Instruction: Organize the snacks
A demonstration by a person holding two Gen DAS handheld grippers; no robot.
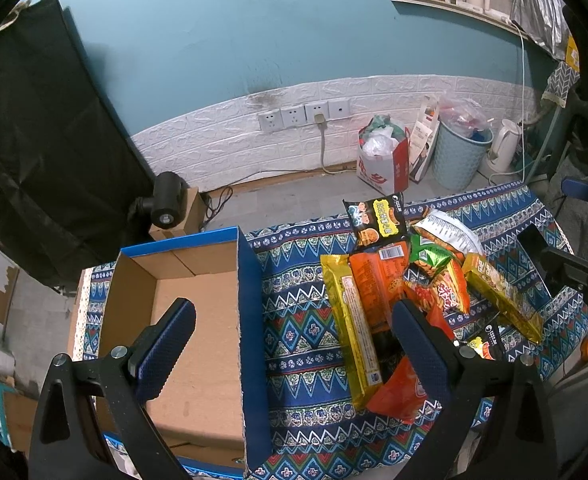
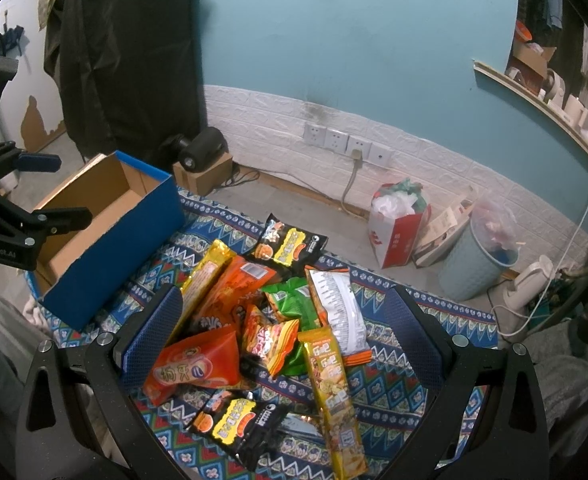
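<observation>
Nothing has gone into the box so far as these views show: its cardboard floor is bare (the near corner is hidden behind a finger, so a small packet there cannot be ruled out). The whole job looks to be ahead. The snacks lie in one loose, overlapping heap on the patterned cloth, at about 3 o'clock from the box in the left view and well apart from its blue wall. The heap holds a long yellow packet, an orange packet, a green bag, a white bag and two black packets, one at the far edge and one nearest the camera. The left gripper hangs spread wide and empty, one finger over the box and the other over the heap's near edge. The right gripper is likewise spread and empty, straddling the heap with the orange packet just beside its left finger. My guess is the first pick comes from there.
</observation>
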